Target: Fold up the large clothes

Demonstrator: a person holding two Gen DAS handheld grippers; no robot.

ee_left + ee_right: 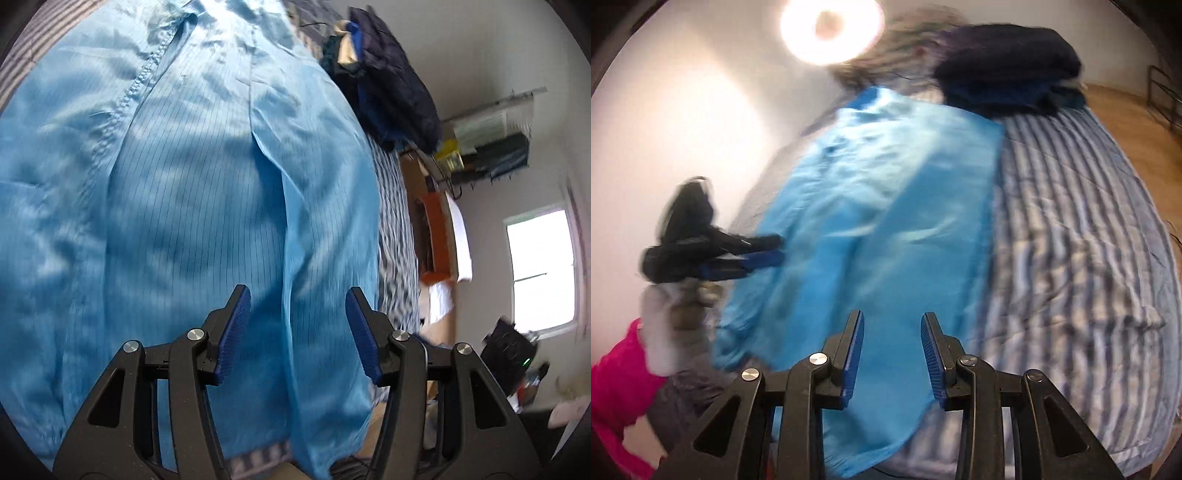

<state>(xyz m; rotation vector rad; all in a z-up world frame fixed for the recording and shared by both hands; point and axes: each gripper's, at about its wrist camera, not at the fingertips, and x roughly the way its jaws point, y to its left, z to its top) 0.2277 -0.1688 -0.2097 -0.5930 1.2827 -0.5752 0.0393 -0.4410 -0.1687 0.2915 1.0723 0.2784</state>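
A large light blue garment (184, 206) lies spread on a striped bed cover, with a stitched seam and a long fold running down it. It also shows in the right wrist view (871, 221), laid lengthwise along the bed. My left gripper (297, 299) is open and empty, hovering just above the garment near its edge. It appears in the right wrist view as a dark blurred shape (775, 249) at the garment's left side. My right gripper (892, 323) is open and empty above the garment's near end.
The blue and white striped bed cover (1071, 236) stretches to the right. A pile of dark clothes (1008, 62) sits at the bed's far end, also seen in the left wrist view (391, 85). A window (541, 269) and wooden floor (1134, 122) lie beyond.
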